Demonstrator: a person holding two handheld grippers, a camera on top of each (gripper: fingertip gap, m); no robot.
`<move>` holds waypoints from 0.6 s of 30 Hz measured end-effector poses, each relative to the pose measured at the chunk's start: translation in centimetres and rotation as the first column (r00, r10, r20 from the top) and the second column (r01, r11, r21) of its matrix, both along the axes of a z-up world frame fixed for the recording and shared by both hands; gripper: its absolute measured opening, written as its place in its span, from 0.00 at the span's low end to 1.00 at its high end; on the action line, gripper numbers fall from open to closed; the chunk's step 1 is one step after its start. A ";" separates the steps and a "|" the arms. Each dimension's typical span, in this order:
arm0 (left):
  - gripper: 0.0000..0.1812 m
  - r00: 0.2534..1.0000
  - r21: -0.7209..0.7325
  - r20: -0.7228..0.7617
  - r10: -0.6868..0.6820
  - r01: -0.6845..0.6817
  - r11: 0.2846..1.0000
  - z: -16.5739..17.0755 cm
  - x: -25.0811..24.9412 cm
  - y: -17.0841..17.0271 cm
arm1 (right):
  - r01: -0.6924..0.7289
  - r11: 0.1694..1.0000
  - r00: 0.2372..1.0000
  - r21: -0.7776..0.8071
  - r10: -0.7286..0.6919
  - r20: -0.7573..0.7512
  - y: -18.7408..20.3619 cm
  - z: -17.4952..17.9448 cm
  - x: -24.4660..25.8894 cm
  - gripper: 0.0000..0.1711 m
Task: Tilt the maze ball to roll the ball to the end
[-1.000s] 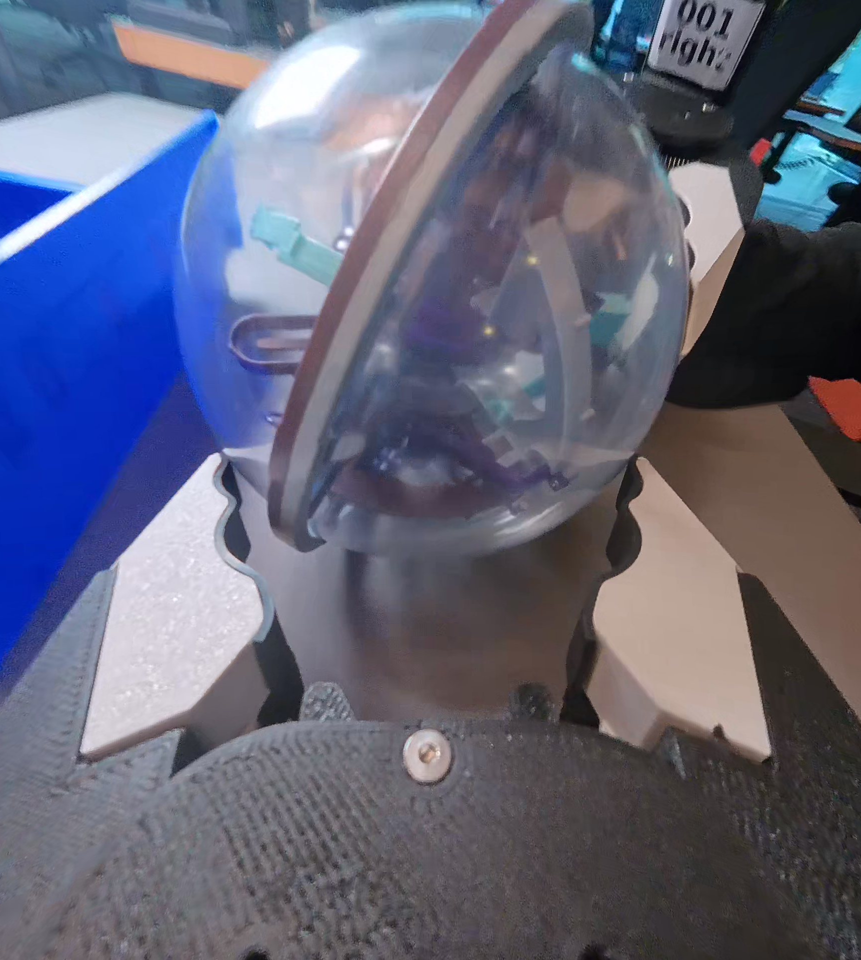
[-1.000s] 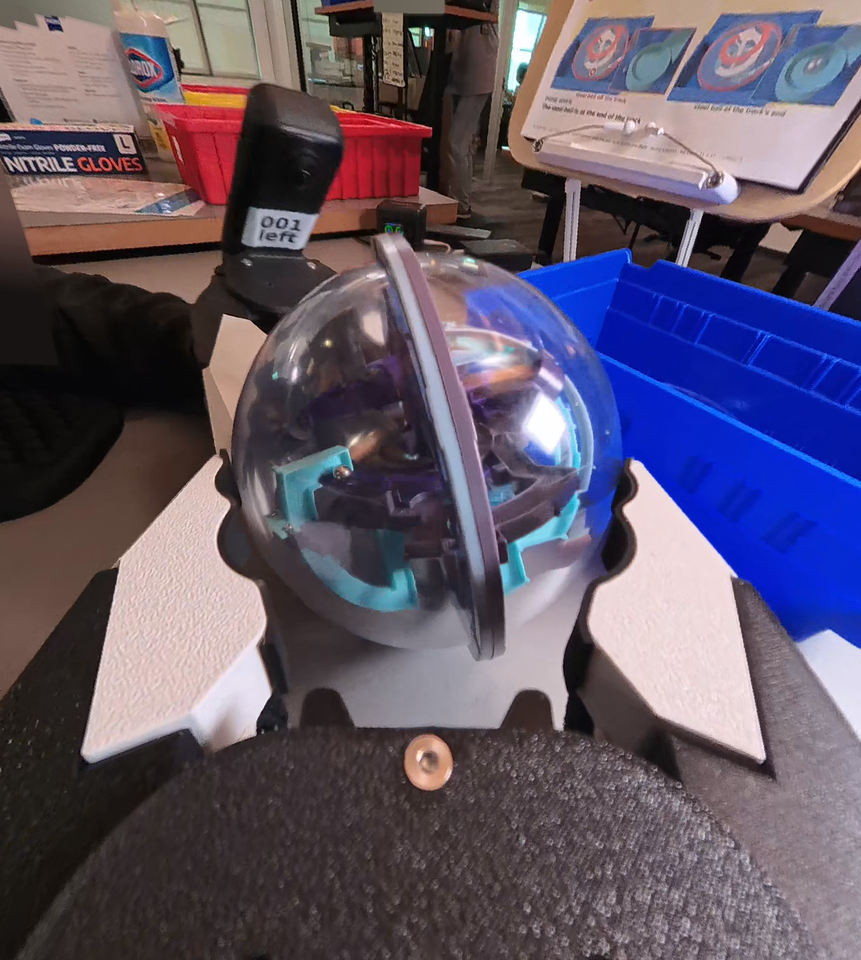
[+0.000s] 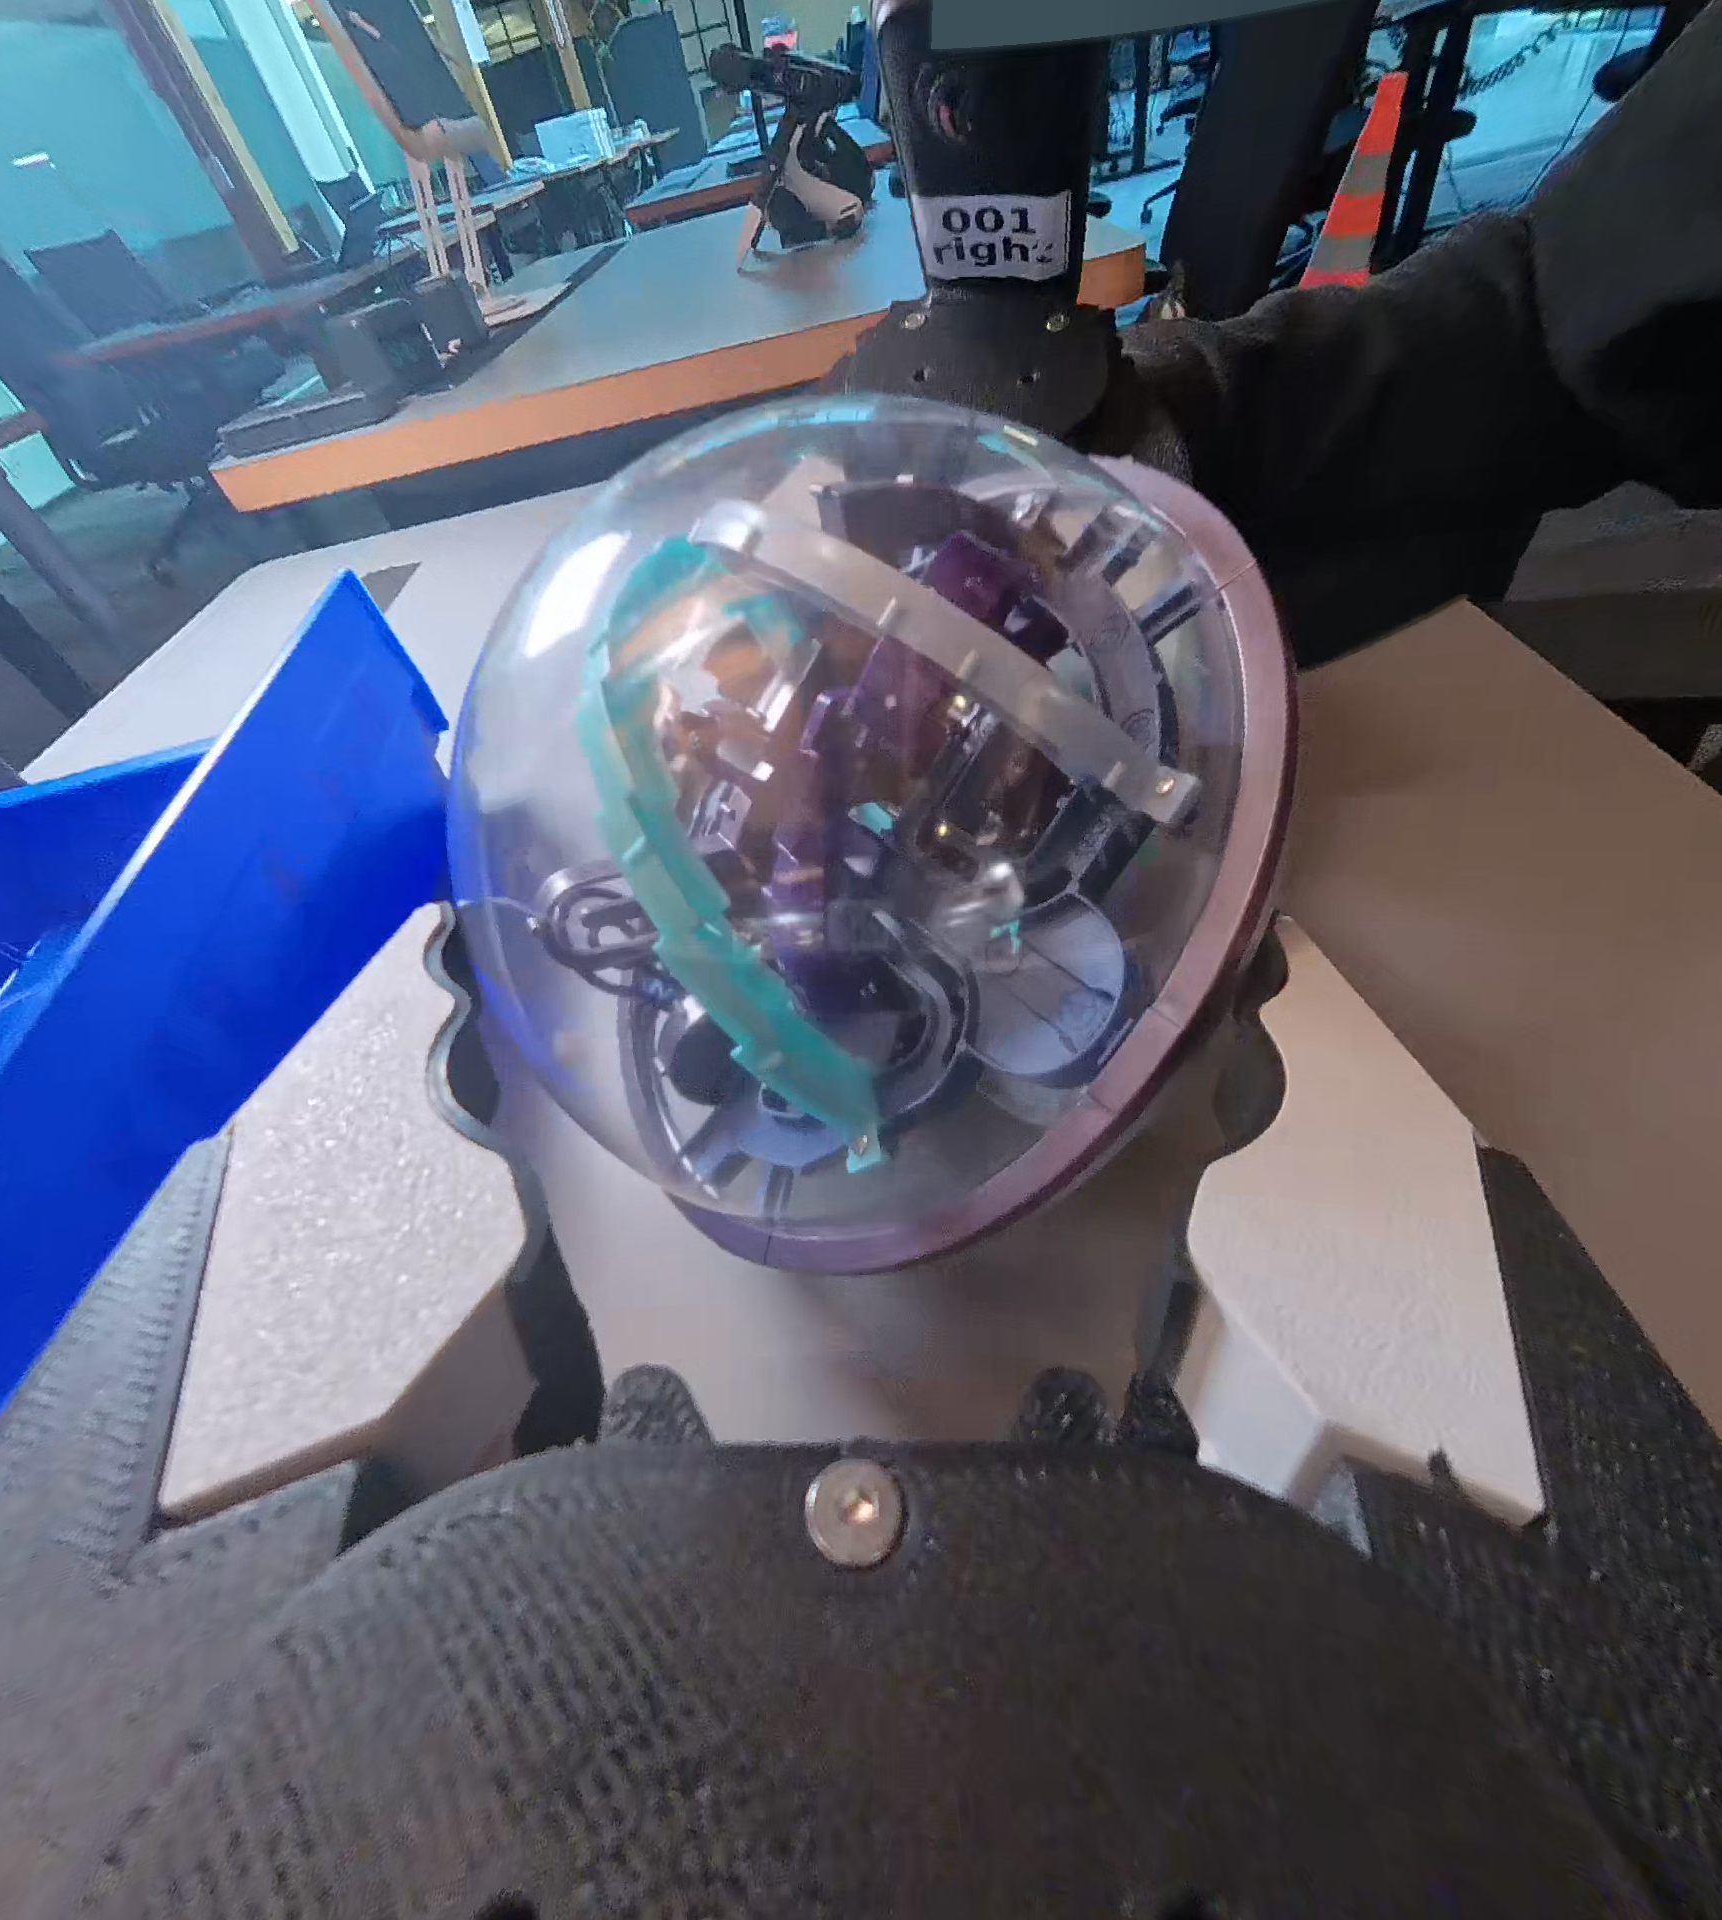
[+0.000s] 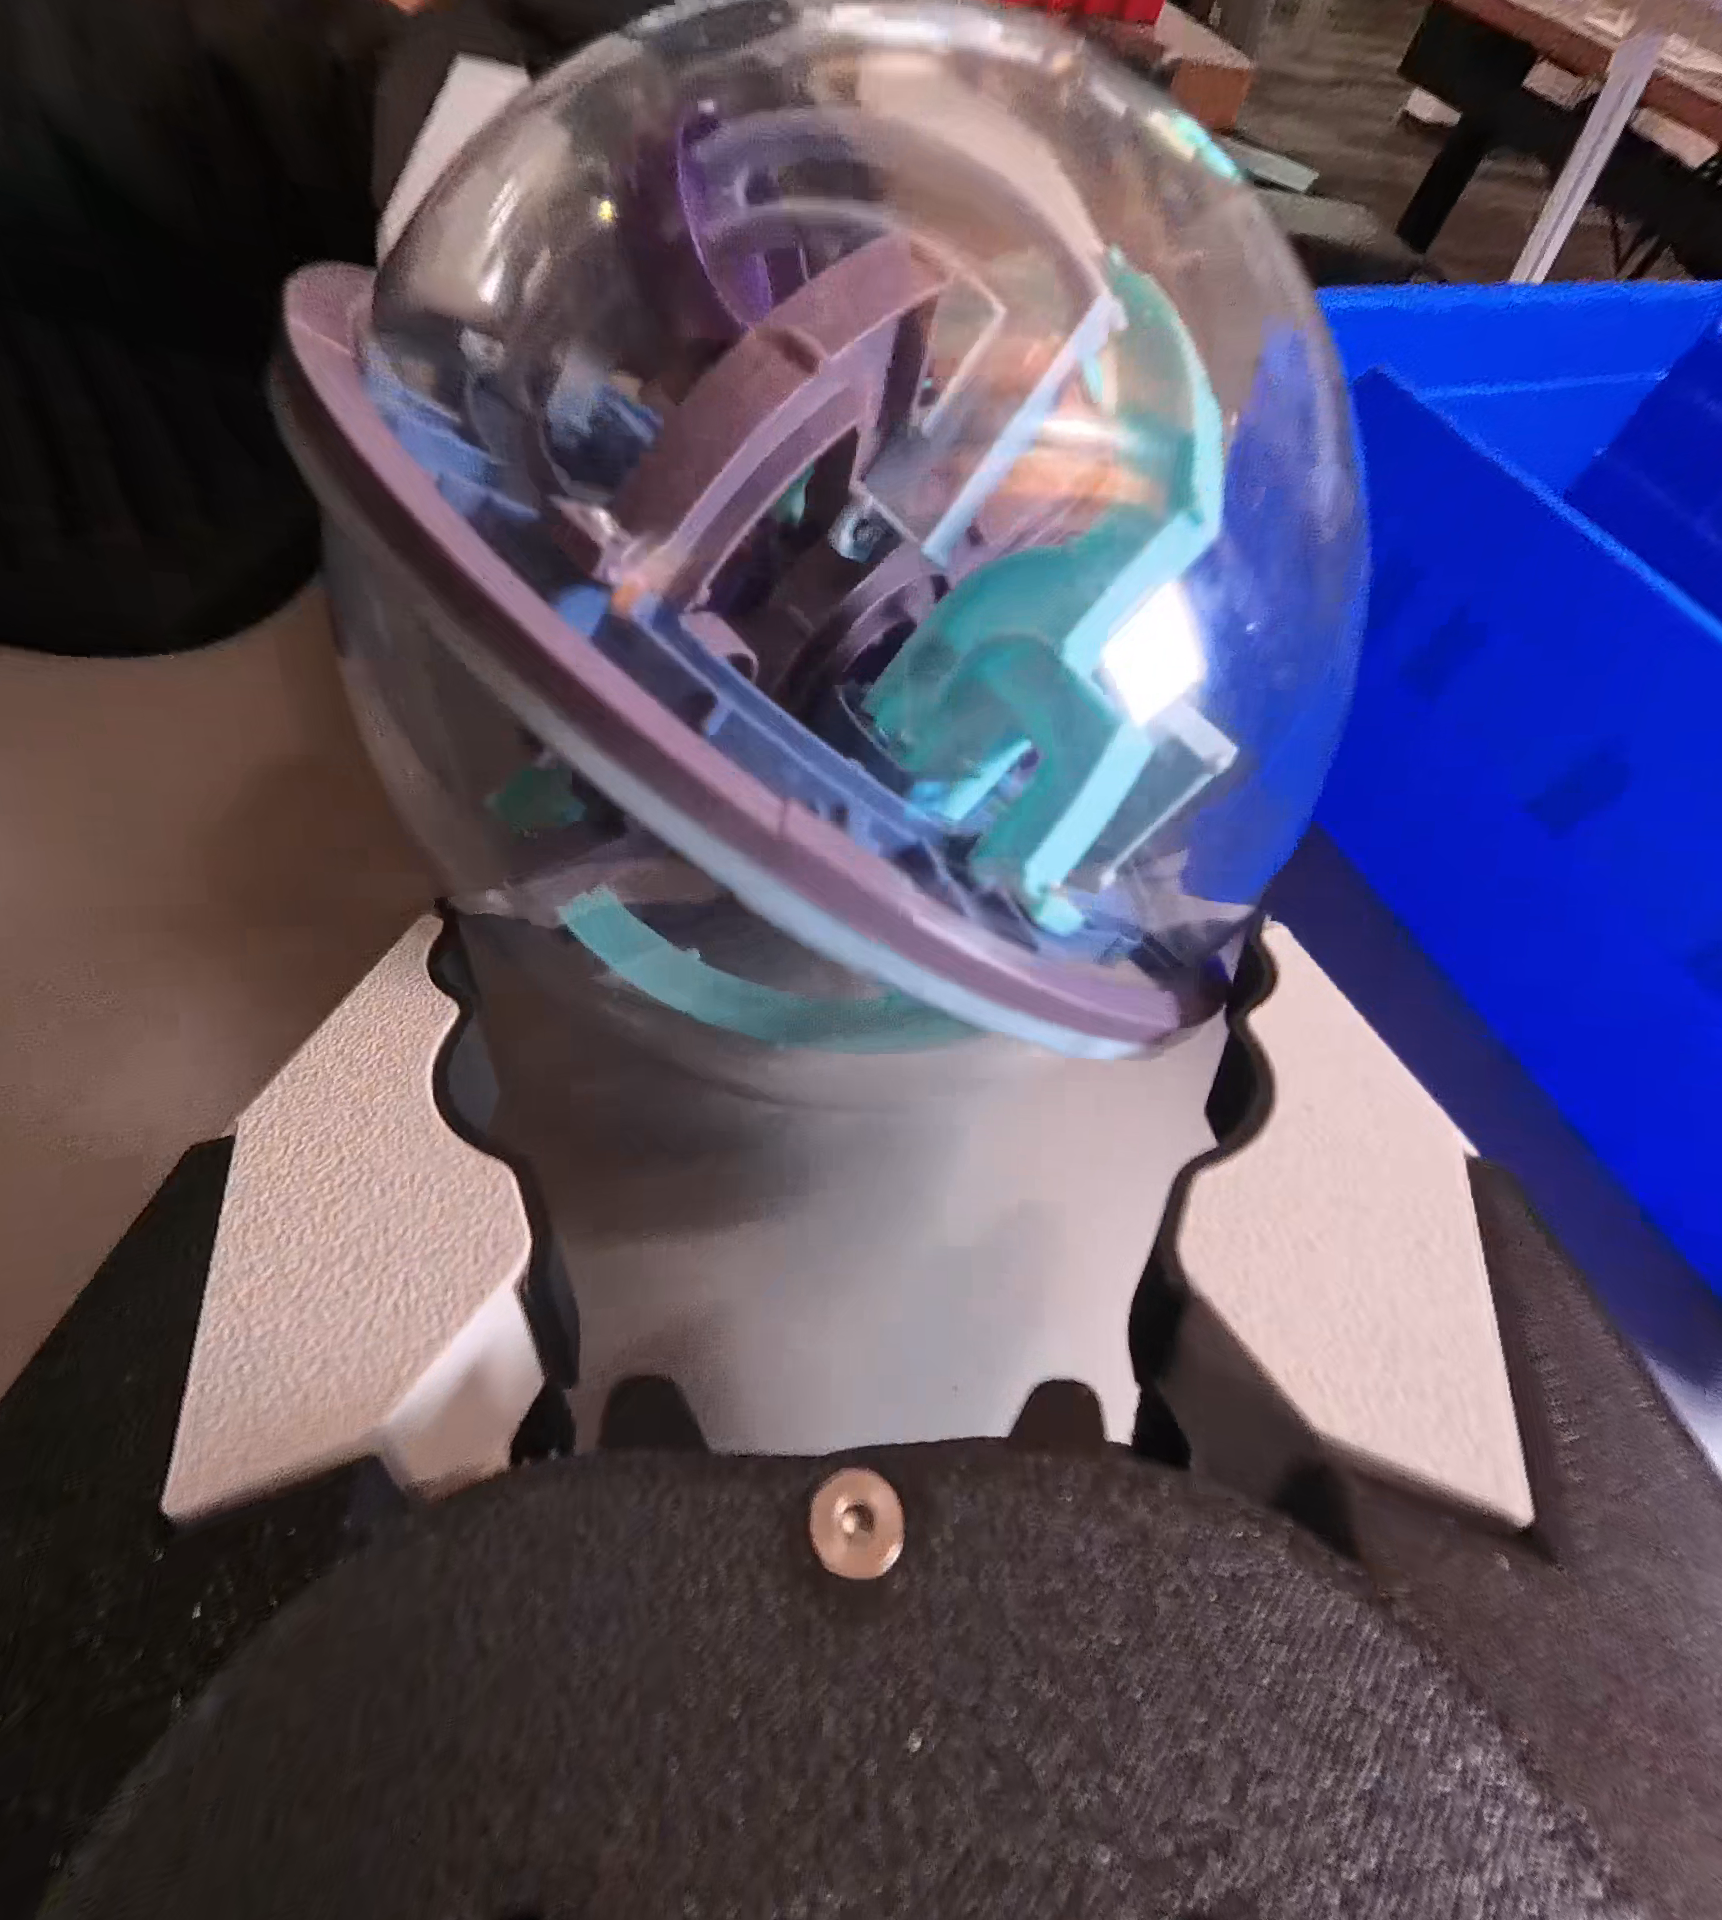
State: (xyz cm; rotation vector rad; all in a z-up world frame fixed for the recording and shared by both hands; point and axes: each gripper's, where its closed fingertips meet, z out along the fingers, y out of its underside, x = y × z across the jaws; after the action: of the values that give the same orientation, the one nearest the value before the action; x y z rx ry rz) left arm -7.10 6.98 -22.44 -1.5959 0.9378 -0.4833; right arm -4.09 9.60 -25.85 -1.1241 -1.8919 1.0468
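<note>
Left hand-held gripper [image 3: 862, 1049] and right hand-held gripper [image 4: 841, 997] both clasp my maze ball [image 3: 867, 821] from opposite sides above the counter [image 3: 1522, 831], seam tilted, beside the blue bin [image 3: 140, 987].

The clear plastic maze ball [image 4: 836, 540] hides the left claw in the right wrist view; its small steel ball cannot be made out.
</note>
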 end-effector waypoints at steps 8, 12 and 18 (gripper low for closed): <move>0.75 0.995 -0.159 0.099 0.010 0.006 0.987 2.6 1.5 0.9 | -0.013 0.982 0.984 -0.191 0.046 0.169 -1.3 -2.8 0.1 0.83; 0.71 0.987 -0.219 0.152 0.057 -0.022 0.976 3.5 1.0 1.8 | 0.044 0.987 0.980 -0.153 -0.013 0.200 -0.2 -3.0 0.1 0.83; 0.64 0.969 -0.297 0.225 0.100 -0.030 0.954 4.7 0.6 4.0 | 0.084 0.996 0.996 0.019 -0.083 -0.030 1.5 1.3 0.0 0.84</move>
State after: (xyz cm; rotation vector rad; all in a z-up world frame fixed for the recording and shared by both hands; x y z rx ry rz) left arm -6.45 11.00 -17.79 -1.7805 0.6507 -0.7769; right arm -4.13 11.11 -24.56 -1.1603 -1.8127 0.9906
